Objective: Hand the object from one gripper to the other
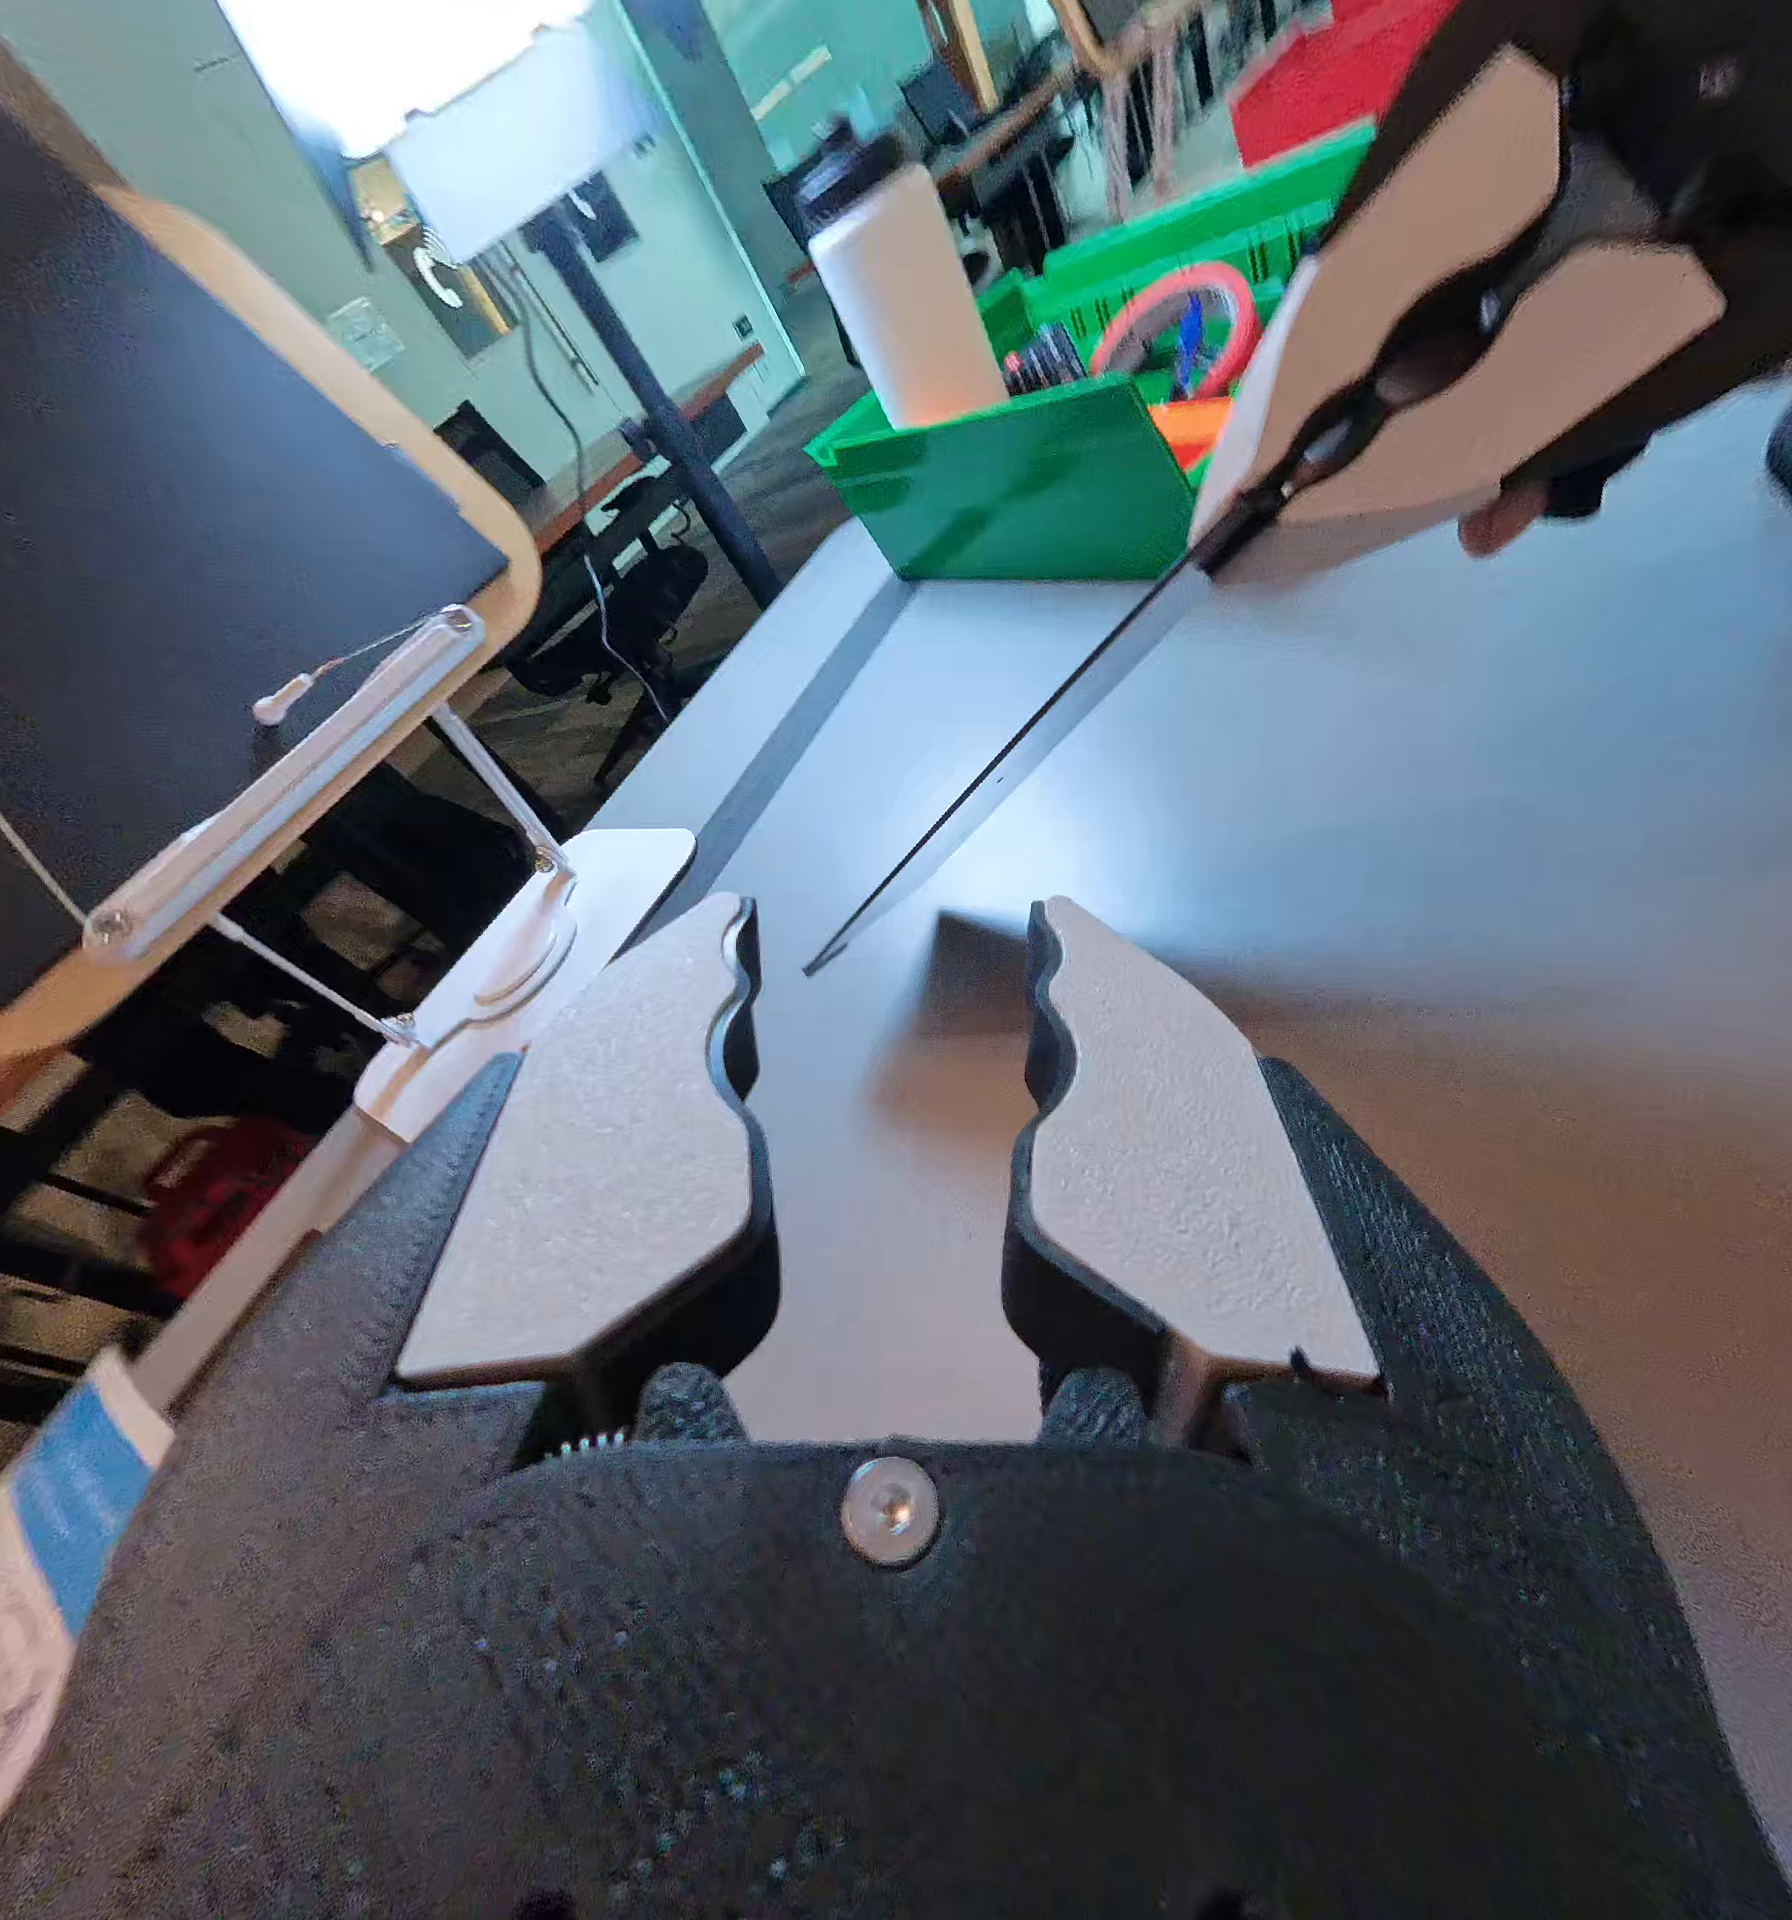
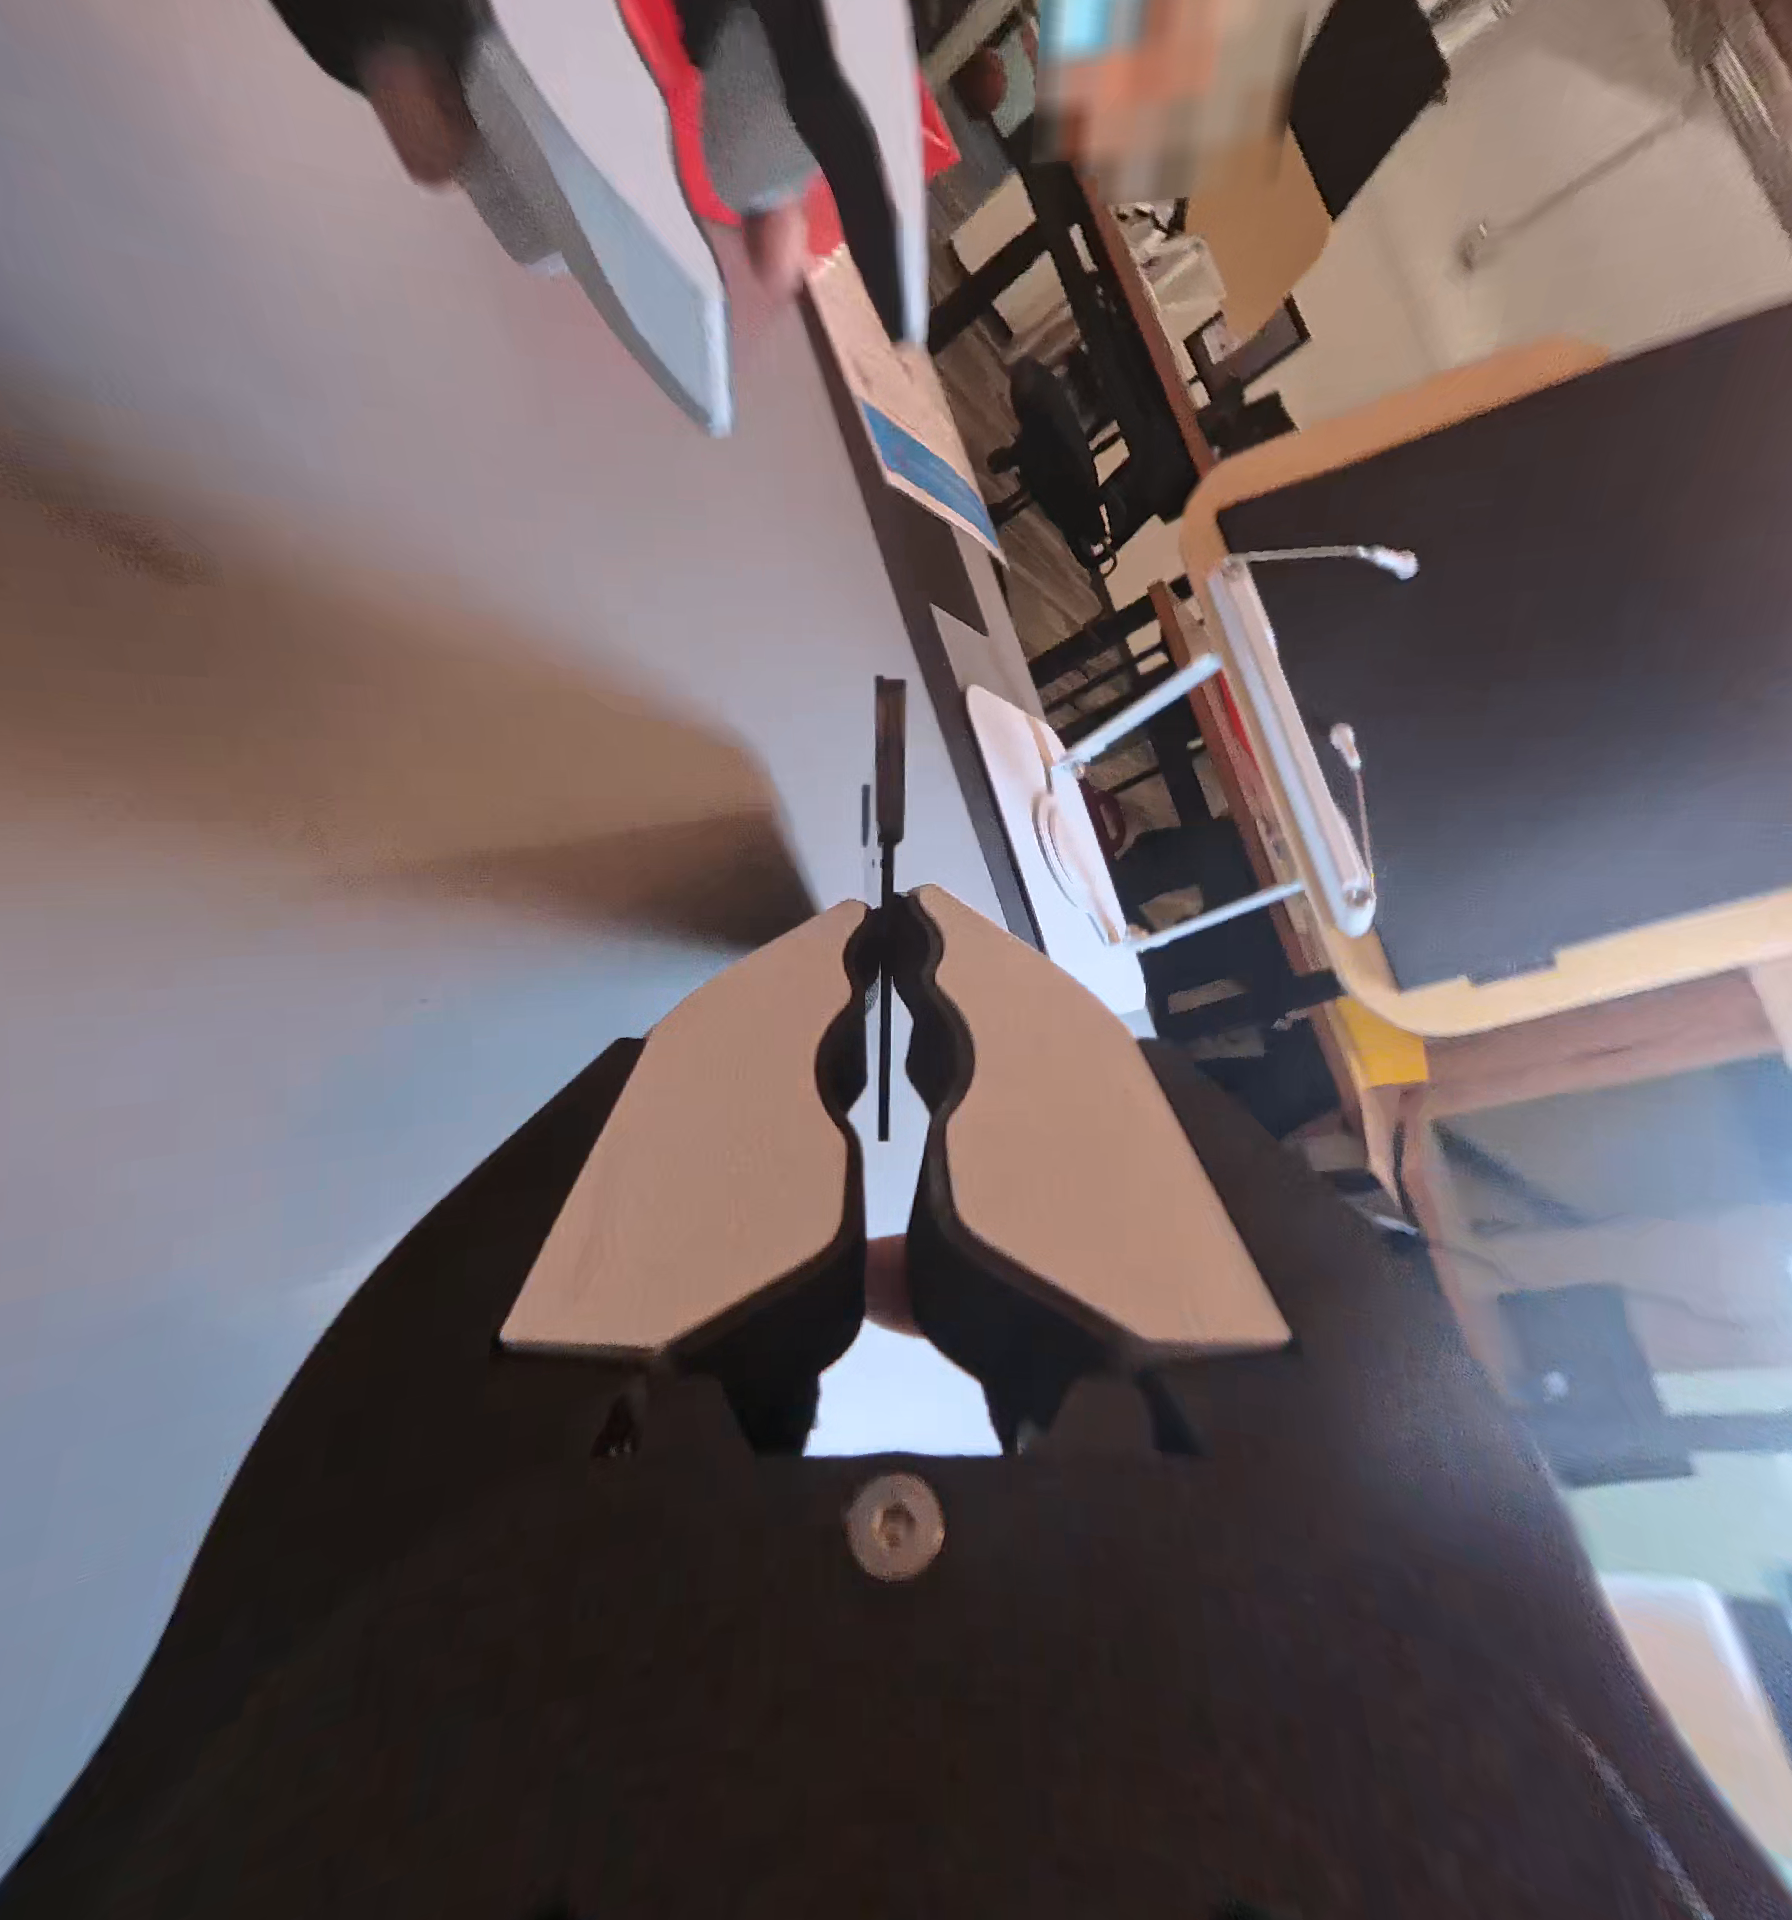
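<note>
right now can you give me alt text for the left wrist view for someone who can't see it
The left gripper is open and empty above a grey table. Opposite it, the right gripper holds out a long thin flat strip whose free end points toward the open fingers. A green bin and a white bottle stand behind.

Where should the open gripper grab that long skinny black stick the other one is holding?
Probably the free end of the thin black stick, which points at the open left hand-held gripper. Come straight along its length and close on the flat faces. The right hand-held gripper pinches the far end.
</note>
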The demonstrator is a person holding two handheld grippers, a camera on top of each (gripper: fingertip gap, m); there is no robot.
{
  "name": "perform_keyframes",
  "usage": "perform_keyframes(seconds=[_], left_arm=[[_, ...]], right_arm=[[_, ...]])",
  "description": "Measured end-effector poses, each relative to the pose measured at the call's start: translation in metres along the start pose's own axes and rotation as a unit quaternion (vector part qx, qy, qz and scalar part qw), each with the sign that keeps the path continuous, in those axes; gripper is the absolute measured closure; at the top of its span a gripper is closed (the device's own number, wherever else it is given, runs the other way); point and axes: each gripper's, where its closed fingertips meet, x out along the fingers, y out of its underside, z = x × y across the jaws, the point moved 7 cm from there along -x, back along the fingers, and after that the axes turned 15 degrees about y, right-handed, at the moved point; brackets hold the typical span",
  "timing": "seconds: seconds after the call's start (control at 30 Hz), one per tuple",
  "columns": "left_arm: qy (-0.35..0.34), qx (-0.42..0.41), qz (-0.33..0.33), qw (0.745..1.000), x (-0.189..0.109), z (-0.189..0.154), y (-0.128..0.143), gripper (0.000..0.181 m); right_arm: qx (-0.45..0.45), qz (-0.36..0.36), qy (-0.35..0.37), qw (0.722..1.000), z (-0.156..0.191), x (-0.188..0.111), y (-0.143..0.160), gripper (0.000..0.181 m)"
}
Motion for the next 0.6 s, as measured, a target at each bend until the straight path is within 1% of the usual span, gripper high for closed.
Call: perform_keyframes(seconds=[0.03,0.13,0.17,0.2,0.23,0.27,0.3,0.37,0.4,0.47,0.5,0.53,0.6], left_arm=[[0.001,0.035,0.025,0.999,0.007,-0.008,0.001,0.132],[0.001,0.135,0.093,0.987,0.023,-0.027,0.009,0.136],[0.001,0.159,0.105,0.982,0.026,-0.031,0.01,0.143],[-0.005,0.181,0.113,0.977,0.028,-0.034,0.011,0.156],[-0.011,0.2,0.113,0.973,0.027,-0.036,0.01,0.173],[-0.008,0.208,0.102,0.973,0.025,-0.037,0.007,0.178],[-0.004,0.2,0.086,0.976,0.023,-0.037,0.002,0.179],[0.007,0.151,0.042,0.988,0.016,-0.033,-0.007,0.179],[0.014,0.114,0.014,0.993,0.013,-0.03,-0.01,0.179],[0.037,0.011,-0.056,0.998,0.004,-0.018,-0.014,0.179],[0.051,-0.048,-0.102,0.992,-0.002,-0.011,-0.016,0.179],[0.064,-0.104,-0.149,0.981,-0.009,-0.003,-0.017,0.179],[0.083,-0.207,-0.239,0.945,-0.022,0.013,-0.017,0.18]], right_arm=[[-0.02,-0.007,-0.005,1.0,0.007,0.0,-0.005,0.179],[-0.045,-0.05,-0.018,0.998,0.023,-0.005,-0.027,0.179],[-0.043,-0.069,-0.024,0.996,0.026,-0.008,-0.035,0.179],[-0.035,-0.089,-0.032,0.995,0.029,-0.012,-0.044,0.179],[-0.019,-0.104,-0.037,0.994,0.028,-0.016,-0.051,0.179],[-0.001,-0.116,-0.034,0.993,0.025,-0.019,-0.056,0.177],[0.022,-0.13,-0.016,0.991,0.018,-0.022,-0.059,0.175],[0.105,-0.162,0.019,0.981,-0.004,-0.027,-0.059,0.167],[0.155,-0.168,0.023,0.973,-0.016,-0.028,-0.055,0.157],[0.246,-0.165,0.012,0.955,-0.035,-0.028,-0.042,0.149],[0.284,-0.163,0.001,0.945,-0.04,-0.027,-0.034,0.149],[0.319,-0.156,-0.01,0.935,-0.044,-0.025,-0.026,0.149],[0.393,-0.142,-0.038,0.908,-0.045,-0.017,-0.009,0.148]])
